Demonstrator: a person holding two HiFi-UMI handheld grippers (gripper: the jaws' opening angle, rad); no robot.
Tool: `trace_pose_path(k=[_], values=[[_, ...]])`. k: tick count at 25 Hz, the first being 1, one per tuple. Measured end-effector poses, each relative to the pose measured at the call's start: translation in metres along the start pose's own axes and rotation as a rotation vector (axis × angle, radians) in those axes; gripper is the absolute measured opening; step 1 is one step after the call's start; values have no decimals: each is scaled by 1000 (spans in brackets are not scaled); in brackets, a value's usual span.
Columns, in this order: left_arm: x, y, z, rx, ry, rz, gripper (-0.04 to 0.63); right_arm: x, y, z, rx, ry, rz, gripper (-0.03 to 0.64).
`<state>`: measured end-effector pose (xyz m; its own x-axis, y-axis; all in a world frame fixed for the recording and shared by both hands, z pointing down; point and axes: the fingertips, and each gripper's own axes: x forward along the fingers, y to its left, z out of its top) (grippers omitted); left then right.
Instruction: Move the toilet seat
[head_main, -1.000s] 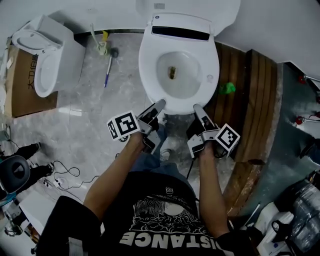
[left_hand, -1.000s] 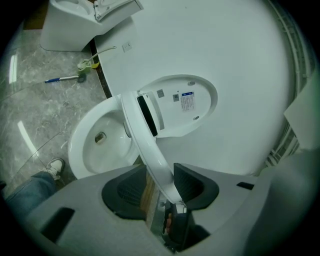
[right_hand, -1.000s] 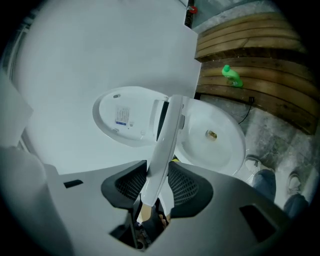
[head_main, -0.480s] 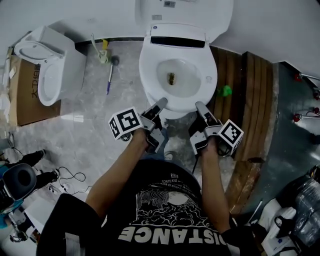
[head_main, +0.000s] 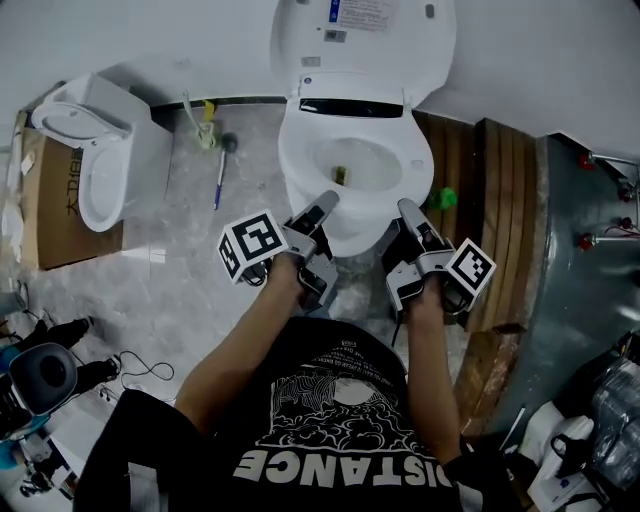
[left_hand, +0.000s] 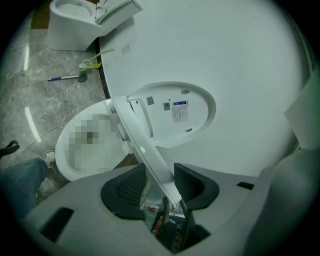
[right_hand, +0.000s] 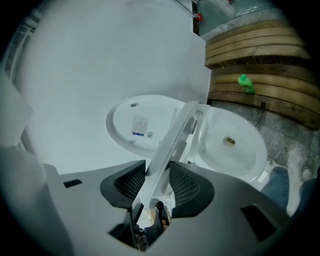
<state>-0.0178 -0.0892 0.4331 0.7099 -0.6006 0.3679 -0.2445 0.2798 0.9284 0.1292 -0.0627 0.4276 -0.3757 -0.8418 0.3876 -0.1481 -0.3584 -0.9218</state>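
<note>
Raised since a second ago: the toilet seat (left_hand: 145, 150), which then lay flat on the bowl (right_hand: 239, 150), now stands tilted with its front edge lifted off the rim. Both grippers have come up with it.

Nearest in the head view is the person's black printed T-shirt (head_main: 335, 430), with both bare forearms reaching forward.

The left gripper (head_main: 325, 203) holds the seat's front edge on the left. Its gripper view shows the fingers (left_hand: 192, 184) clenched on the thin white edge, one pad on each face.

The right gripper (head_main: 410, 210) holds the front edge on the right. Its fingers (right_hand: 186, 187) are easing apart at this moment. The seat edge is between them and fills the gap, with the pads appearing to touch it.

From the fingers the seat runs away, seen edge-on, to its hinge at the far end of the bowl. The bowl lies open below it.

Beyond the hinge the lid (head_main: 365, 30) stands upright against the white wall (head_main: 540, 50), its labelled underside facing the person.

Left of the toilet, on the marble floor (head_main: 180, 250), lies a blue-handled brush (head_main: 219, 165). Farther left a second toilet (head_main: 95, 150) sits on a cardboard box (head_main: 45, 215). Cables (head_main: 135, 365) lie on the floor at the near left.

Right of the toilet is curved wooden decking (head_main: 500, 200), with a small green object (head_main: 443, 197) resting on it just beside the bowl.
</note>
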Motion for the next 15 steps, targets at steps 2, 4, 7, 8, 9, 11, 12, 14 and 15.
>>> trace_pose_path(k=[2,4,7,8,9,11,12,14,15], values=[[3,-11,6,-6,2,-22,181,4,12,5,-6,-10,24,158],[6,-21,12,-9,7,-44,186,9,22,10,-10,-20,46,161],[11,-33,20,-6,10,-74,192,16,34,16,-9,-35,70,169],[13,-37,23,-4,11,-85,192,18,38,18,-6,-40,78,169],[14,-40,25,-2,12,-95,194,19,41,19,-5,-45,84,170],[16,-48,29,3,12,-116,196,22,49,23,-5,-53,98,172],[17,-52,31,7,10,-128,196,23,53,24,-6,-57,107,172],[18,-60,35,19,5,-158,198,25,61,27,-15,-63,128,172],[19,-64,37,29,2,-175,198,26,65,29,-24,-66,138,172]])
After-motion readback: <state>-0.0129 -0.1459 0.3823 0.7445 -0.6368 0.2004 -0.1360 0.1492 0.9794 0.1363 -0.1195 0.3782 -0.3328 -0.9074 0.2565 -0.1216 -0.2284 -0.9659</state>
